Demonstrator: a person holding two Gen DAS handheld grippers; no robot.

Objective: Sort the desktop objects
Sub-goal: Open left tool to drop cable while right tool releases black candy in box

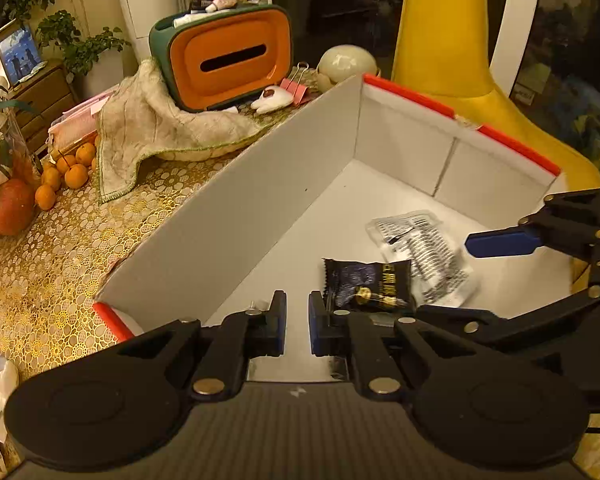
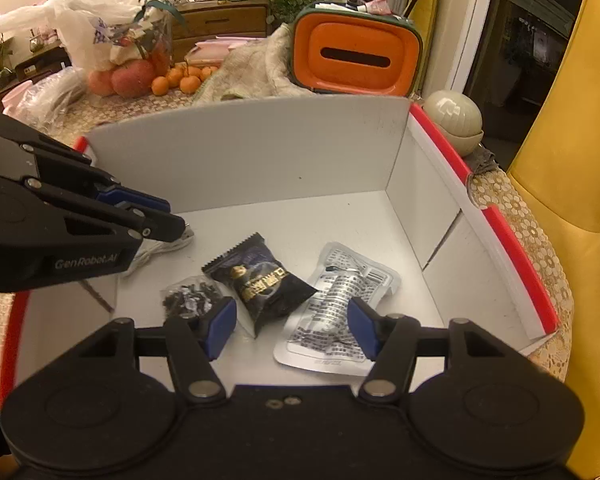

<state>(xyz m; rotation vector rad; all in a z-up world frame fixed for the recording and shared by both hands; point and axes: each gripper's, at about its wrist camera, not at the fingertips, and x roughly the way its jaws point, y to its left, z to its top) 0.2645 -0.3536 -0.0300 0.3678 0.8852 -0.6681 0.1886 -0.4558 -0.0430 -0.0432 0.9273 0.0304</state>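
White box [image 2: 420, 184] floor right of packets [image 2: 260, 280] bare.

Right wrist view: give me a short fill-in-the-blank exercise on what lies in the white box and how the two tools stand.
1. The black snack packet lies inside the white box between a small bag of dark bits and a ____ foil pouch.
2. The right tool stands ____ above the packets, gripping nothing.
3. The left tool is ____.
4. Behind the box stands an ____ tissue holder.

Missing words: silver; open; shut; orange
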